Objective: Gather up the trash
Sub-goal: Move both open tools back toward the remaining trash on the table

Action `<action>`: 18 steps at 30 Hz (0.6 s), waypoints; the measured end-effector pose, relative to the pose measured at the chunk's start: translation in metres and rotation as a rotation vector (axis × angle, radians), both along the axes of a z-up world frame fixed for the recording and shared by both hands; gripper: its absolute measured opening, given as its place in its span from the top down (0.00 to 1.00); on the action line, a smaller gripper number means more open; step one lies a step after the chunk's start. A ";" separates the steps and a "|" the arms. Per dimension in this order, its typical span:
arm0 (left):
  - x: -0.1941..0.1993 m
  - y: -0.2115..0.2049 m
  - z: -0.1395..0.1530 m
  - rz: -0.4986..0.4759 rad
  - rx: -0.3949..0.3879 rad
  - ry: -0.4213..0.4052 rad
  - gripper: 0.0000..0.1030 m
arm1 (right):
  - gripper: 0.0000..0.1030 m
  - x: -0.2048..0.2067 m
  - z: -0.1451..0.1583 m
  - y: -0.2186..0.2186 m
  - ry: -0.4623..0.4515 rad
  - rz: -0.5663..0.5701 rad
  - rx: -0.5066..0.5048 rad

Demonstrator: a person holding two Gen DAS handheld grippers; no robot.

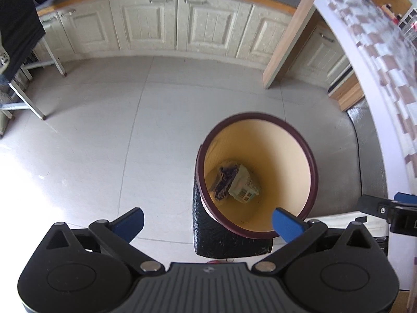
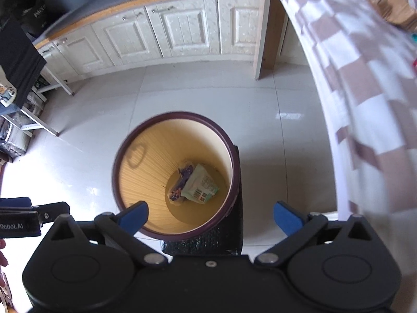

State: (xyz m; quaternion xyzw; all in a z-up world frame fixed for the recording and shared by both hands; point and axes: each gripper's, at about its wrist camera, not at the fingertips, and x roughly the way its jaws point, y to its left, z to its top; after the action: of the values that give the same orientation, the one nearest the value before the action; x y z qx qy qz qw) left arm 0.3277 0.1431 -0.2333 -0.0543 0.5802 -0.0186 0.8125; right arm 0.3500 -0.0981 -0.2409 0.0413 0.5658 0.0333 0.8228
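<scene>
Bin: we look down into a round waste bin (image 1: 307, 156) with a dark maroon rim and a smooth cream-yellow inside; in the right wrist view its wall (image 2: 146, 182) shows fine vertical ribbing.
Contents: at the bottom we see a pale green crumpled packet (image 1: 243, 185) with printed labels and a barcode, touching a dark purple wrapper (image 1: 224, 180) just to its left; both show again in the right view, packet (image 2: 200, 186) and wrapper (image 2: 182, 181).
Base: we see the bin standing on a black block (image 1: 216, 240) with a pebbled surface.
Left gripper (image 1: 208, 220): we hold its blue-tipped fingers spread wide and empty, above the near rim of the bin.
Right gripper (image 2: 211, 216): we have it likewise spread wide, nothing between the tips, over the bin's near edge.
Floor: glossy pale tiles (image 1: 104, 135) with thin joints.
Cabinets: cream panelled doors (image 1: 146, 23) with metal handles under a wood-edged counter.
Table: to the right, a checked brown-and-white cloth (image 2: 351, 73), blurred.
</scene>
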 end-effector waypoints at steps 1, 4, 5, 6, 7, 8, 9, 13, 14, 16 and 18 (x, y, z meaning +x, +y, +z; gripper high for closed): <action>-0.004 0.000 0.007 0.004 0.006 -0.012 0.00 | 0.00 -0.003 0.007 0.000 -0.012 0.004 -0.001; -0.014 0.000 0.026 0.010 0.016 -0.051 0.00 | 0.00 -0.014 0.031 0.001 -0.047 0.017 0.001; -0.017 0.000 0.033 0.012 0.017 -0.062 0.00 | 0.00 -0.017 0.038 0.000 -0.058 0.018 -0.001; -0.020 0.000 0.040 0.014 0.016 -0.074 0.00 | 0.00 -0.021 0.046 0.000 -0.069 0.019 -0.001; -0.023 0.000 0.047 0.015 0.013 -0.087 0.00 | 0.00 -0.024 0.053 -0.001 -0.079 0.019 -0.001; -0.026 0.000 0.054 0.017 0.008 -0.099 0.00 | 0.00 -0.028 0.060 -0.002 -0.089 0.021 -0.001; -0.029 0.000 0.061 0.020 0.003 -0.111 0.00 | 0.00 -0.032 0.067 -0.002 -0.100 0.024 -0.001; -0.038 -0.002 0.089 0.019 0.000 -0.176 0.00 | 0.00 -0.045 0.096 -0.004 -0.159 0.039 0.006; -0.040 -0.004 0.095 0.017 0.000 -0.190 0.00 | 0.00 -0.048 0.103 -0.006 -0.174 0.039 0.009; -0.043 -0.007 0.108 0.019 -0.006 -0.219 0.00 | 0.00 -0.053 0.116 -0.008 -0.203 0.036 0.014; -0.047 -0.010 0.121 0.020 -0.010 -0.254 0.00 | 0.00 -0.058 0.129 -0.012 -0.234 0.028 0.025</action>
State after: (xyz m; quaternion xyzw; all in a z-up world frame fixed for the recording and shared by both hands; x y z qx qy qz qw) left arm 0.2803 0.1329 -0.1118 -0.0615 0.4721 -0.0200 0.8792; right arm 0.2917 -0.1100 -0.1115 0.0394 0.4661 0.0566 0.8820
